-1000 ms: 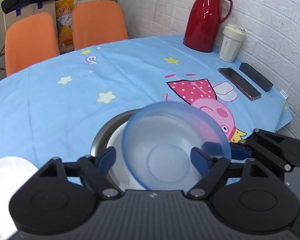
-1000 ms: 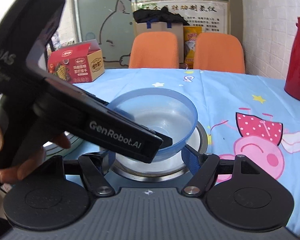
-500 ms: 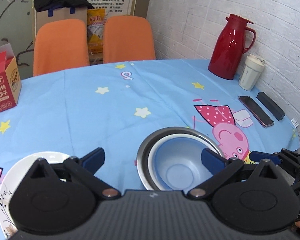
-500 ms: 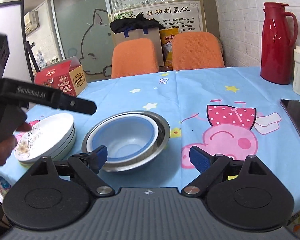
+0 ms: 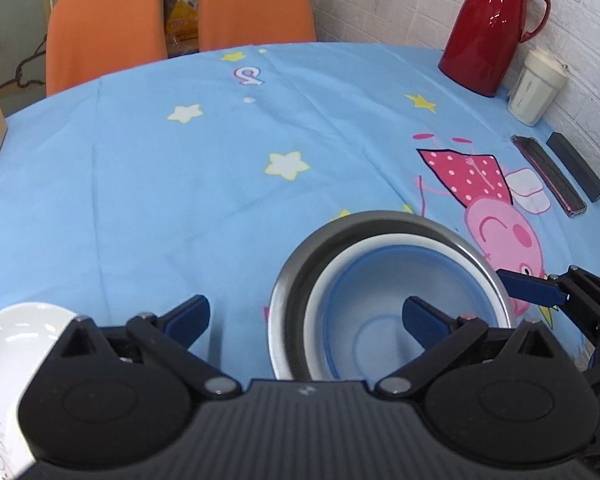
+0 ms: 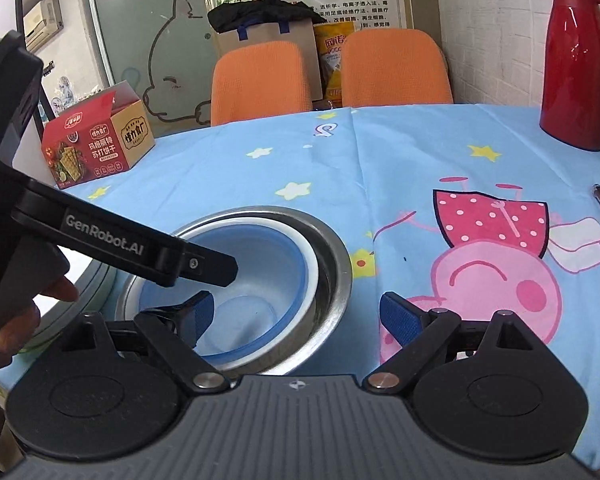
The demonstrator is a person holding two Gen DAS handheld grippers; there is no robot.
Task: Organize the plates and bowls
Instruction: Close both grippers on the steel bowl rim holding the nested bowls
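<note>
A clear blue bowl (image 5: 384, 300) sits nested in a white bowl (image 5: 336, 268), which sits in a steel bowl (image 5: 300, 264) on the blue tablecloth. The nest also shows in the right wrist view (image 6: 260, 264). My left gripper (image 5: 306, 314) is open and empty, its jaws straddling the steel bowl's near left rim. My right gripper (image 6: 296, 316) is open and empty over the nest's near side; its tip shows in the left wrist view (image 5: 532, 290). White plates (image 5: 4, 344) are stacked at the near left.
A red thermos (image 5: 488, 28), a cream cup (image 5: 536, 86), a phone (image 5: 548, 176) and a black case (image 5: 576, 166) stand along the brick wall at right. A red cracker box (image 6: 96, 140) is at far left. Two orange chairs (image 6: 260, 76) stand behind the table.
The blue bowl, held tilted above the nest a second ago, now rests inside the white bowl. Both grippers opened, pulled back, and have now moved in close to the bowls again.
</note>
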